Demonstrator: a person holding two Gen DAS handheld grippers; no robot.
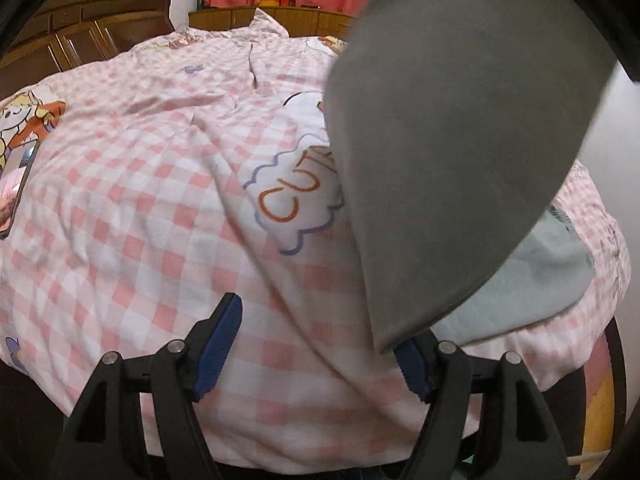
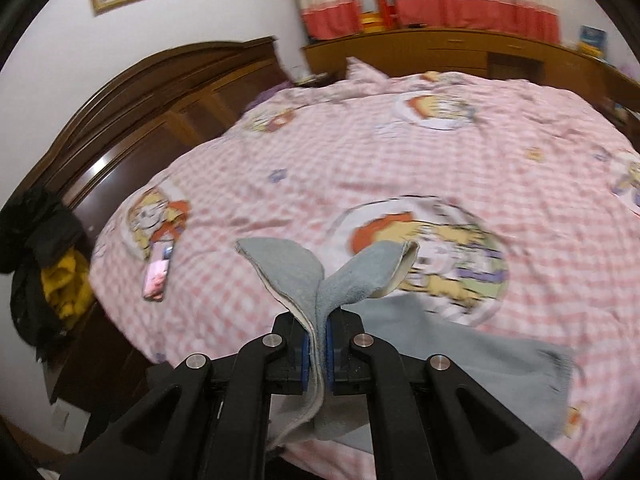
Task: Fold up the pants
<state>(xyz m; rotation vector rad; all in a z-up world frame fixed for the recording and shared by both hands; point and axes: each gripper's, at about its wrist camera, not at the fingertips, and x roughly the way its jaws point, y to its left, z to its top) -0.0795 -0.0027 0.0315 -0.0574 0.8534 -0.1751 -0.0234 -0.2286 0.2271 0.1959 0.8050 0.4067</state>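
The grey pants (image 2: 472, 356) lie partly on the pink checked bed cover. My right gripper (image 2: 318, 340) is shut on a bunched edge of the pants (image 2: 316, 280), and the cloth sticks up between the blue pads and flares out either side. In the left wrist view a large fold of the pants (image 1: 452, 140) hangs lifted at the right, reaching down to my right fingertip. More of the pants (image 1: 532, 288) rests on the bed behind it. My left gripper (image 1: 320, 344) is open over the bed cover with nothing between its pads.
A phone (image 2: 158, 272) lies on the bed cover (image 1: 132, 200) at the left; it also shows in the left wrist view (image 1: 16, 188). A dark wooden headboard (image 2: 132, 120) stands at the left, with dark and yellow clothes (image 2: 48, 264) piled beside it. Wooden cabinets (image 2: 440, 50) and curtains stand beyond.
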